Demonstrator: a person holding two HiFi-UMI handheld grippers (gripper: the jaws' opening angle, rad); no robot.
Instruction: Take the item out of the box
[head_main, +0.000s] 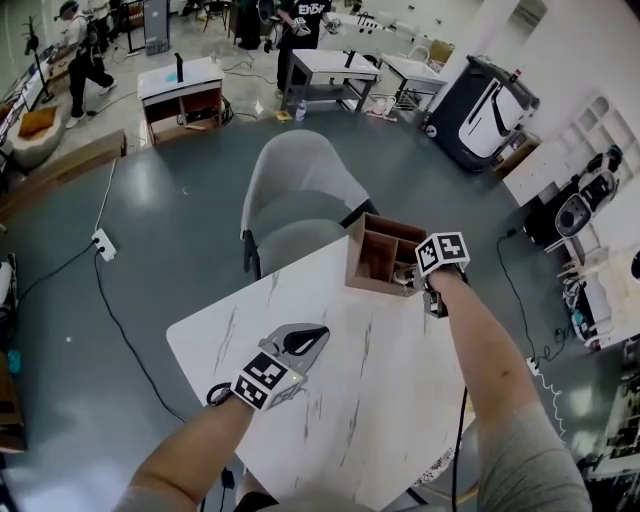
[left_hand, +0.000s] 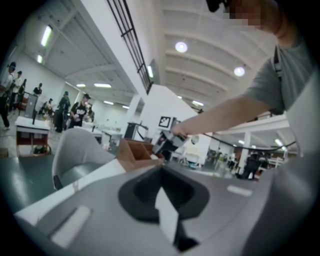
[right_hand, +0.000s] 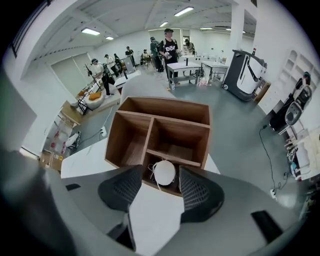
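Observation:
A wooden box (head_main: 385, 255) with several open compartments stands at the far edge of the white marble table (head_main: 380, 400). A white round mask (right_hand: 164, 171) with thin strings lies in the box's near compartment. My right gripper (right_hand: 160, 181) points steeply down over that compartment, open, with its dark ribbed pads (right_hand: 199, 192) on either side of the mask and apart from it. In the head view the right gripper (head_main: 425, 285) is at the box's near right corner. My left gripper (head_main: 300, 343) lies low over the table's front left, shut and holding nothing; its view shows the box (left_hand: 132, 152) ahead.
A grey chair (head_main: 300, 190) stands just behind the table, beside the box. A power strip (head_main: 103, 243) with its cable lies on the floor at left. Work tables (head_main: 180, 90), a black-and-white machine (head_main: 485, 105) and people stand further back.

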